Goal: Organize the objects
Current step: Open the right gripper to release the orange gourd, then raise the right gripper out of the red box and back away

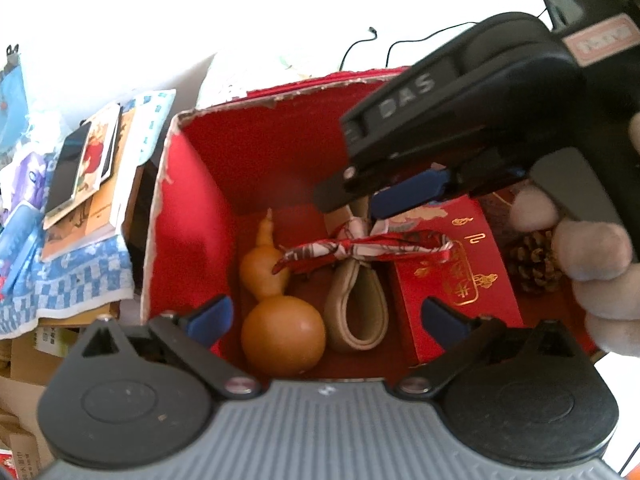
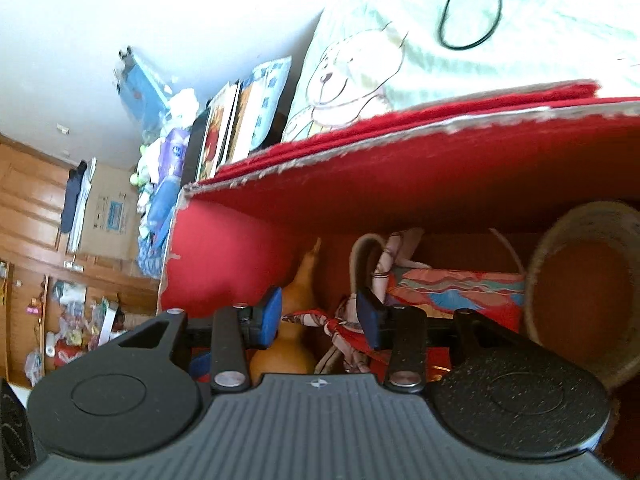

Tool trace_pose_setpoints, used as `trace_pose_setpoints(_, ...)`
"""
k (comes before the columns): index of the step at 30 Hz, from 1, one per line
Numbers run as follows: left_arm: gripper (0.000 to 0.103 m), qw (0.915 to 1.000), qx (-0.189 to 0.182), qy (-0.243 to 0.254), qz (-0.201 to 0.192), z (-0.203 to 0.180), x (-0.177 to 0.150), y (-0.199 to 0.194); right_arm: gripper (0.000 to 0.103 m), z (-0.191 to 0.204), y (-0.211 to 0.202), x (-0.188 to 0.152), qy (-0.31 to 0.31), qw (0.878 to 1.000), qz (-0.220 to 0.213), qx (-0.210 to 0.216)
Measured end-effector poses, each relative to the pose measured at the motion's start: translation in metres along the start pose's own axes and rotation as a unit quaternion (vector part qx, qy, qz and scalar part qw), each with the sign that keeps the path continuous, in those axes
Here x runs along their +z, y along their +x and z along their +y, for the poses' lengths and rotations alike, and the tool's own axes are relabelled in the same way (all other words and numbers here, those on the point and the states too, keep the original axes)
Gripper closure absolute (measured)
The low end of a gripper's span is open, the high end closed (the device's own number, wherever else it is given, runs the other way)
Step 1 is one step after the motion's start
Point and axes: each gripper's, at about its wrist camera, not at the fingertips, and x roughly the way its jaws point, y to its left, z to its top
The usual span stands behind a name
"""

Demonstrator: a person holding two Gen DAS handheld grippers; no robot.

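The left gripper [image 1: 326,318] hangs above the red box [image 1: 192,208] with its blue pads spread wide, holding nothing. Just under it a brown gourd [image 1: 282,334] lies near the box's left wall, and a beige strap loop [image 1: 356,312] lies beside the gourd. A patterned ribbon [image 1: 360,246] crosses over both. A red gift packet [image 1: 456,276] sits to the right, and a pine cone [image 1: 534,260] lies near the right edge. Farther in, the right gripper [image 2: 320,316] is inside the box, released, with its pads on either side of the ribbon.
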Motion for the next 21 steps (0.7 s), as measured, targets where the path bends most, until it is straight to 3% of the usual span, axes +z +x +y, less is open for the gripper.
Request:
trace_pose_setpoints(5, 0.002, 0.9999, -0.014, -0.005, -0.004, 0.004, -0.001, -0.001, 0.058, 0.004, -0.007, -0.007, -0.005, 0.999, -0.016, -0.029)
trace_pose_setpoints(12, 0.002, 0.9997, -0.013, -0.005, -0.019, 0.005, -0.001, -0.009, 0.058, 0.013, -0.028, -0.022, -0.013, 0.995, -0.072, -0.065)
trace_pose_setpoints(21, 0.002, 0.9987, -0.023, -0.01, -0.045, 0.001, -0.003, -0.035, 0.058, 0.032, -0.062, -0.057, -0.01, 0.975, -0.158, -0.154)
